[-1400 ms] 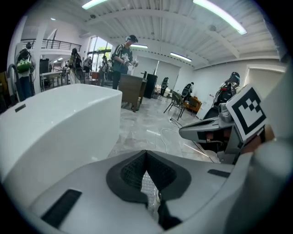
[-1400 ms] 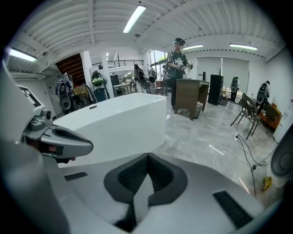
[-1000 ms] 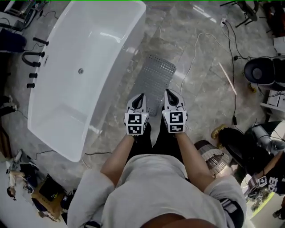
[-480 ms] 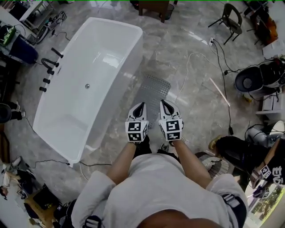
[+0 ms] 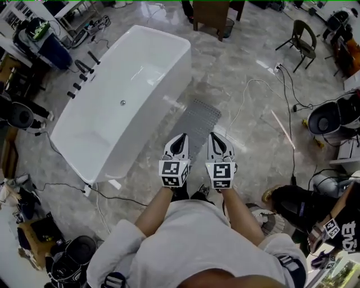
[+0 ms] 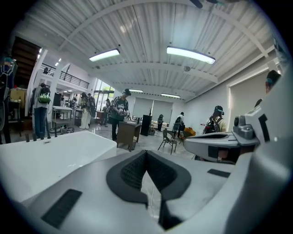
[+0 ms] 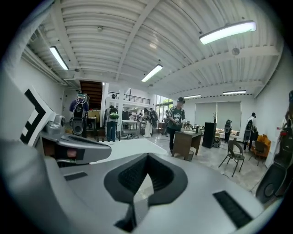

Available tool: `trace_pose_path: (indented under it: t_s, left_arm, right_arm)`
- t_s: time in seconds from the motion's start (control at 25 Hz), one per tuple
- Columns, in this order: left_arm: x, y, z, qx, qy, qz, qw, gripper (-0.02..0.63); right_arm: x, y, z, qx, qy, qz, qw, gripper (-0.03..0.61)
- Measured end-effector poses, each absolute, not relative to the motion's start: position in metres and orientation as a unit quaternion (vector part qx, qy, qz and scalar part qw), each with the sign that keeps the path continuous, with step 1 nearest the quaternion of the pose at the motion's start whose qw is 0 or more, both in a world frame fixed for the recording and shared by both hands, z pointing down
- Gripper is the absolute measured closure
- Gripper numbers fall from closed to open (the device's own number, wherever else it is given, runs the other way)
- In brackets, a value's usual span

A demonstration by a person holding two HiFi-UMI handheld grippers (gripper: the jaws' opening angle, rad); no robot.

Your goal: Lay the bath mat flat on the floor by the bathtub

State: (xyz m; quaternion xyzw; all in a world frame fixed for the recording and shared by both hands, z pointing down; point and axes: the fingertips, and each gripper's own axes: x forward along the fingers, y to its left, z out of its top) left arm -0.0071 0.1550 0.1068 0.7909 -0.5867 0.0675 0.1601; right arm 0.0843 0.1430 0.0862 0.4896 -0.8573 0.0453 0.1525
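The grey perforated bath mat [image 5: 197,120] lies spread on the marble floor along the right side of the white bathtub [image 5: 169,59]. Both grippers are held side by side in front of the person's chest, high above the mat's near end and apart from it. My left gripper [image 5: 180,137] is shut with nothing in it, its pads meeting tip to tip [image 6: 146,153]. My right gripper [image 5: 214,136] is shut and empty too [image 7: 147,157]. Both gripper views look level across the hall, so the mat is hidden there; the bathtub's rim [image 6: 50,153] shows at the left.
Black taps [image 5: 84,70] stand beside the tub's far side. White and black cables [image 5: 247,93] run over the floor right of the mat. A wooden cabinet [image 5: 211,11], a chair [image 5: 304,36] and a round black device [image 5: 325,118] stand around. People [image 7: 176,121] stand farther back in the hall.
The head view has risen and drawn back, so the mat and tub look smaller and farther off. Both grippers stay side by side, shut and empty, and have lifted level.
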Motion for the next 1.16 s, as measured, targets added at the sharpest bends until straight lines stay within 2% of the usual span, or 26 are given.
trace_pose_path:
  t_s: [0.32,0.56,0.76,1.16]
  left_arm:
    - [-0.002,0.195,0.066,0.794,-0.591,0.060,0.127,0.601]
    - [-0.030,0.218,0.047,0.799,-0.585,0.057,0.124,0.601]
    - [-0.057,0.218,0.017,0.801,-0.590,0.034,0.092,0.601]
    - [-0.072,0.225,0.004,0.809,-0.581,0.027,0.079,0.601]
  right_arm:
    - [0.086,0.173,0.048,0.481,-0.867,0.034,0.122,0.572]
    - [0.065,0.192,0.031,0.489,-0.864,0.032,0.116,0.572]
    - [0.035,0.194,0.004,0.490,-0.867,0.015,0.089,0.572]
    - [0.012,0.207,-0.012,0.491,-0.867,0.005,0.084,0.572]
